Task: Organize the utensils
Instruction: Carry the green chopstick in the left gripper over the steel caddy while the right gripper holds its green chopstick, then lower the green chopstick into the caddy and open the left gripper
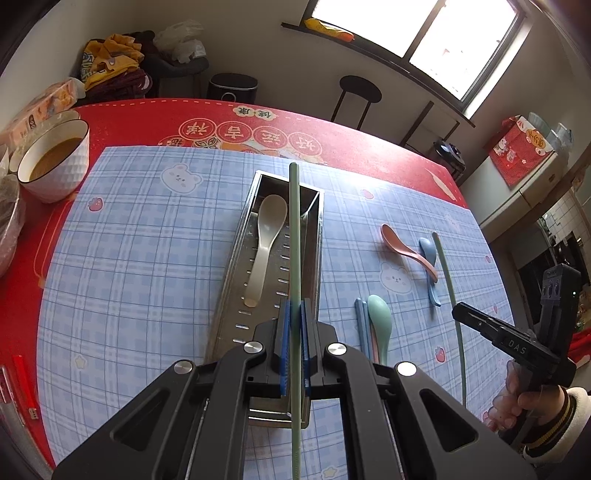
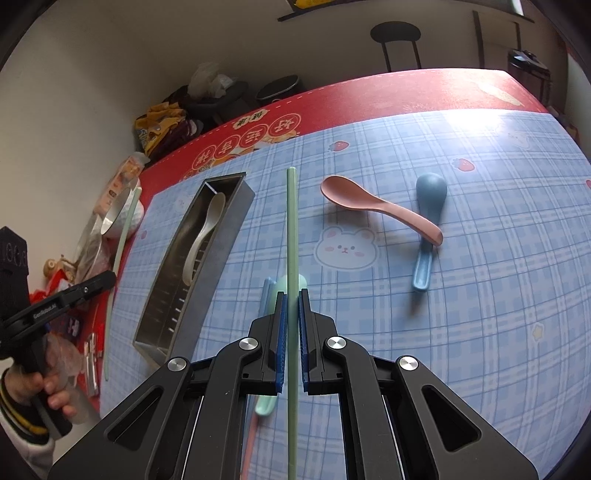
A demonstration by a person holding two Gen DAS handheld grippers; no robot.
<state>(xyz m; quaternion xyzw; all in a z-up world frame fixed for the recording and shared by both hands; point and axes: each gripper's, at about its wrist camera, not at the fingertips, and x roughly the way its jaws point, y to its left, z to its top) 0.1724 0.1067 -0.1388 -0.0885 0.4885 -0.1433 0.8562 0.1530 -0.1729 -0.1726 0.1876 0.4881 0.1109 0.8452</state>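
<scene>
The left tongs [image 1: 295,317] were clamped on a pale green chopstick [image 1: 294,236], their blue pads pressed against it. That stick ran straight ahead along the fingers, its far tip over the far end of a long steel tray [image 1: 236,280] and its near end passing back under the tool. The right tongs [image 2: 292,306] were likewise closed on a second green chopstick [image 2: 291,229], which pointed forward away from the camera, its long axis in line with the fingers, held above the cloth to the right of the tray.

In the tray lay a white spoon [image 1: 266,243], bowl toward the far end, lengthwise with the tray. On the cloth to the tray's right lay a mint spoon [image 1: 380,321] beside blue chopsticks [image 1: 360,325], and farther off a pink spoon [image 2: 380,206] crossing over a blue spoon [image 2: 428,229].

The worktop [image 1: 147,114] was red with printed characters, covered by a blue checked cloth [image 1: 147,236] with bears and strawberries. A bowl of brown liquid [image 1: 55,162] stood at its left edge. Beyond were a black stool [image 1: 360,92] and a bright window [image 1: 424,29].
</scene>
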